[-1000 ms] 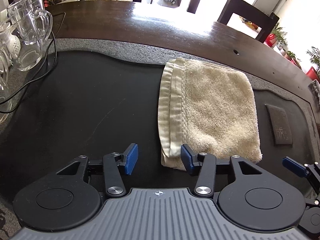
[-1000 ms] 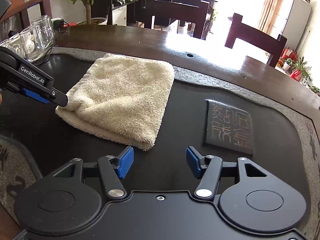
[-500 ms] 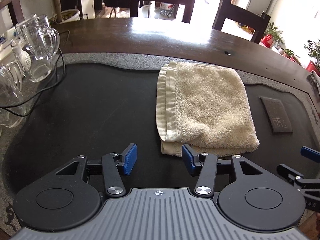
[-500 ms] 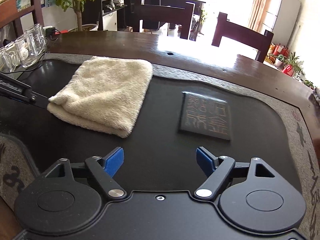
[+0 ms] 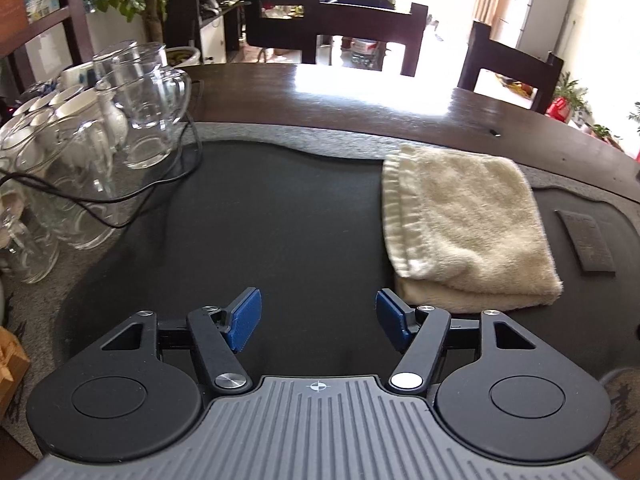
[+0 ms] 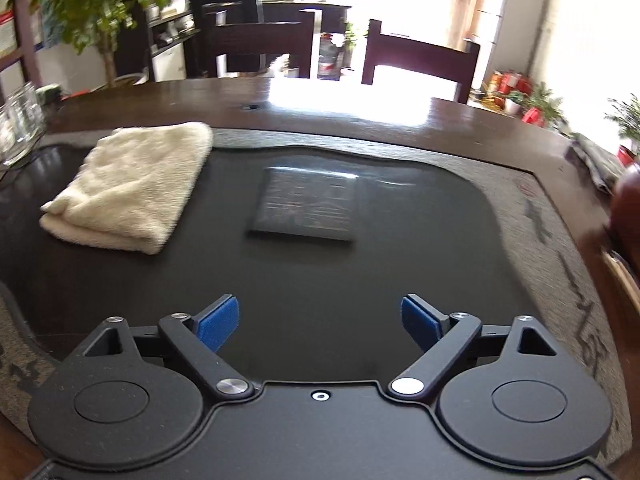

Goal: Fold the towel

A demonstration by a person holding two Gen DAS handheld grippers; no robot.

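Clearly folded, the towel [image 5: 464, 228] lies on the bench [image 5: 280, 220]; left gripper [image 5: 318, 322] and right gripper [image 6: 320, 326] gape empty, the engraved plaque [image 6: 306, 206] blurred.

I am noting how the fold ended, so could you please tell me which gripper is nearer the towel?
The left gripper: its right pad sits just short of the towel. The right gripper is farther away. Both jaws are open.

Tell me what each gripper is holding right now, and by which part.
Nothing is held. The left gripper and right gripper are both open and empty; the folded cream terry towel lies free on the black mat.
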